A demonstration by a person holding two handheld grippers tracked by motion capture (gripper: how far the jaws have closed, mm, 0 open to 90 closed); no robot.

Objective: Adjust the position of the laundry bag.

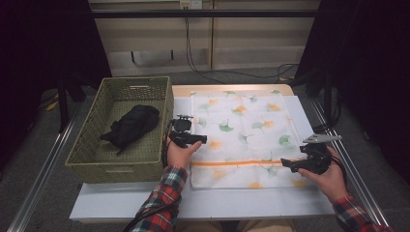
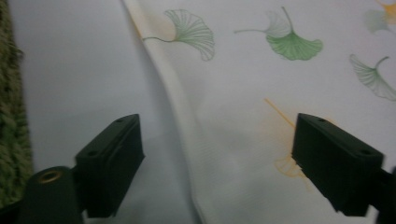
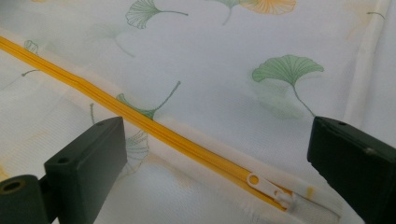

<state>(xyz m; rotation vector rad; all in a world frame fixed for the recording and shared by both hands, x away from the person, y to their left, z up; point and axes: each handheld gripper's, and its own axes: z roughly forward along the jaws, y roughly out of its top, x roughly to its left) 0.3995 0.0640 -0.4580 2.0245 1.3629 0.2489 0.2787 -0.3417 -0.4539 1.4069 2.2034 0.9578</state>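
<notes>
Right gripper (image 1: 290, 166): your jaws stand apart, empty, at the bag's near right, just over the yellow zipper (image 3: 140, 122); its white pull (image 3: 273, 186) lies between them.
Left gripper (image 1: 196, 139): your jaws stand apart over the bag's left edge, nothing clamped.
Laundry bag (image 1: 241, 130): flat on the white table (image 1: 121, 200), ginkgo-leaf print; no writing readable.
Basket (image 1: 82, 164): left of the bag; the black bundle (image 1: 130, 126) inside is too dark to identify.
</notes>
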